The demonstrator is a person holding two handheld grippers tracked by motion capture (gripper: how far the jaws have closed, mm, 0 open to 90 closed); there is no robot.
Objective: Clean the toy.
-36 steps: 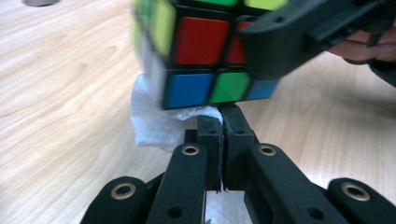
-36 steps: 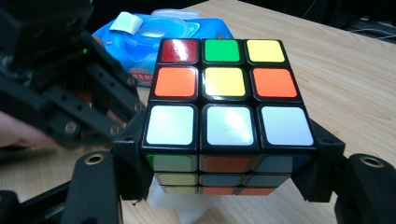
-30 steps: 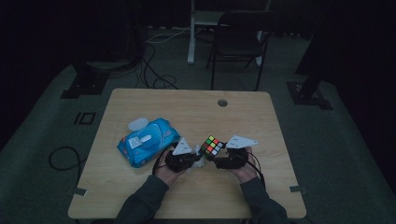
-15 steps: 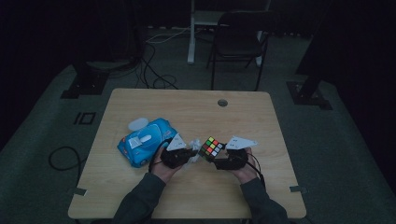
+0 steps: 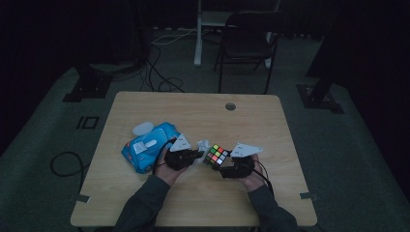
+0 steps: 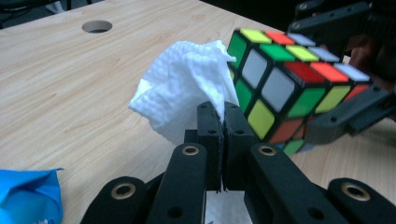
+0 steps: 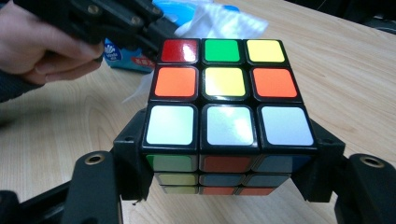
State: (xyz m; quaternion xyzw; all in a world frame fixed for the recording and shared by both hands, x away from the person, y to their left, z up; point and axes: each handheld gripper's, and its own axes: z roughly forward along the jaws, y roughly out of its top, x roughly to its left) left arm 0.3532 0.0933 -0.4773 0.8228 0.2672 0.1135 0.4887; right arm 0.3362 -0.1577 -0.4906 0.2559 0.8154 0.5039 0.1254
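Low in the middle of the high view, both hands sit together at the near half of the wooden table [image 5: 193, 116]. The right gripper [image 7: 224, 177] has the puzzle cube [image 7: 223, 98] clamped between its two black jaws, one pressing each side of the cube, and the cube fills the centre of the right gripper view with its top face showing red, green and yellow along the far row, orange, yellow, orange in the middle, three white squares nearest. In the high view that cube [image 5: 216, 155] sits just below the centre of the frame, between the two grippers.

Over to the left gripper [image 6: 223, 122]: its jaws are pressed tight together, pinching a crumpled white tissue [image 6: 184, 95] by its lower edge. The tissue bunches up in the centre of the left gripper view, right against the cube's left face, touching or very nearly so. The right gripper's black jaws frame the cube at the right edge there.

At the left of the high view, a blue wipes pack [image 5: 147, 145] lies on the table just beside the left hand [image 5: 169, 169]. A round cable hole [image 5: 230, 106] sits toward the far edge.
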